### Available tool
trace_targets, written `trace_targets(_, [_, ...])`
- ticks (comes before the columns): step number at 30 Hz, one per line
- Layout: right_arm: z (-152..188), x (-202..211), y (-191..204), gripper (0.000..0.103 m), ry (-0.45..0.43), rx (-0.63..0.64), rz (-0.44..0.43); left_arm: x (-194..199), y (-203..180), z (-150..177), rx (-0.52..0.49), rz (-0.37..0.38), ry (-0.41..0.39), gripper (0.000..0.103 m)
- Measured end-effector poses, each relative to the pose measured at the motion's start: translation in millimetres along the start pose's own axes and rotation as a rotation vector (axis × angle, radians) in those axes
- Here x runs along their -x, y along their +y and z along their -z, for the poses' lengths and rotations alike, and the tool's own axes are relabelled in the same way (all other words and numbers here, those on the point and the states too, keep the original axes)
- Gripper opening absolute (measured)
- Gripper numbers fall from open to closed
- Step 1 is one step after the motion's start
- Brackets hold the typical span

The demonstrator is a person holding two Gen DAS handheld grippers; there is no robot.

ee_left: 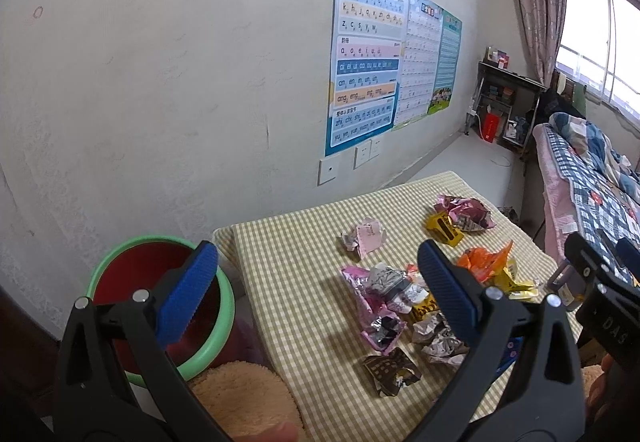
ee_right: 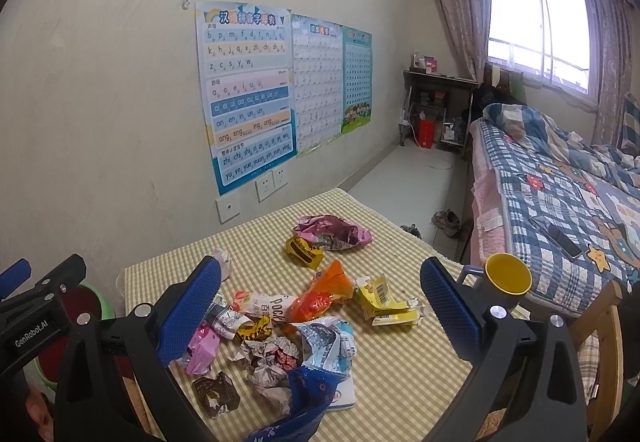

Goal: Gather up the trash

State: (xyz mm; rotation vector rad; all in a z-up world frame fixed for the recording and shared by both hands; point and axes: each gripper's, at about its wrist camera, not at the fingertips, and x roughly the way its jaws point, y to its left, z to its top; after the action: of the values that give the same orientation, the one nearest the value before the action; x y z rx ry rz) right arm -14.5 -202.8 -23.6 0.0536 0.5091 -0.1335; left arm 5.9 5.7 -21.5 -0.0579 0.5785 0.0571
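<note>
Left gripper low in the frame of the left wrist view, jaws spread wide with nothing between them. Blue pads ribbed, on black arms. Behind the left finger, at lower left of the frame, a red bin with green rim, standing beside the table and below its edge. Below the bin, a tan fluffy thing, unclear what.

Table with yellow checked cloth in the lower middle of both frames. Trash scattered on the cloth: pink crumpled wrapper alone toward the far side; purple-pink bag with a yellow packet touching it near the far edge; orange wrapper in the middle; yellow torn wrapper just right of it. Nearer the camera, a pile: crumpled paper ball, pink foil wrapper, small brown wrapper, light blue bag, dark blue bag at the bottom edge of the frame.

Right gripper low in the right wrist view, jaws also spread wide, empty, above the pile. Grey mug with yellow inside at the right edge of the table, behind the right finger. Bed with checked blanket at the right of the frame, posters on the wall at upper middle.
</note>
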Motion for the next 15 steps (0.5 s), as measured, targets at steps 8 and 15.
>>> trace_targets(8, [2.2,-3.4,4.9,0.096,0.009,0.015,0.001,-4.1,4.9,1.4,0.012,-0.005,0.011,0.098])
trace_targets(15, [4.2,-7.6,5.0,0.096,0.021,0.015,-0.001,-7.8,5.7,3.2,0.013,0.01,0.024,0.098])
